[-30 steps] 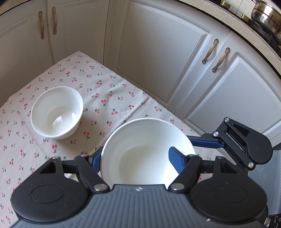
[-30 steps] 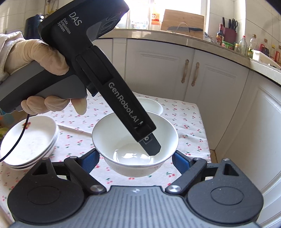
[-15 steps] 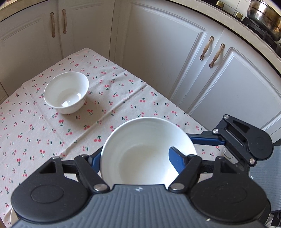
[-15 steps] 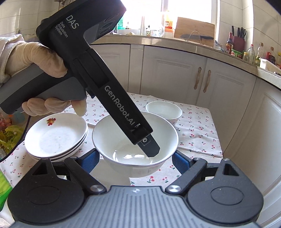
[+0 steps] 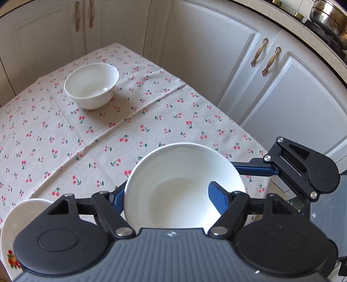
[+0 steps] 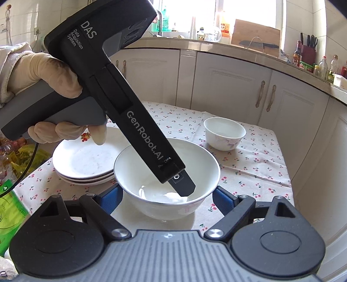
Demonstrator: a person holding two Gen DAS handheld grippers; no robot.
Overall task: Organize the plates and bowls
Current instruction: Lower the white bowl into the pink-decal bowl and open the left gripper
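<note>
A cherry-print tablecloth (image 5: 134, 121) lies before white cabinets (image 5: 216, 54); a steel pot (image 5: 327, 15) sits above.

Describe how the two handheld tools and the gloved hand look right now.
Both tools are black and grey with blue fingers. The left tool has white lettering, "DAS Data Acquisition System" and "GenRobot.AI", and a thin black cable. The left hand wears a cream glove and a pale fleecy sleeve.

Both wrist cameras are looking closely down along their fingers, sharing the large white ceramic bowl (image 5: 184, 184) (image 6: 167, 173) and the cherry-print cloth surface (image 5: 108, 134) (image 6: 260, 164); the left is looking steeper.
</note>
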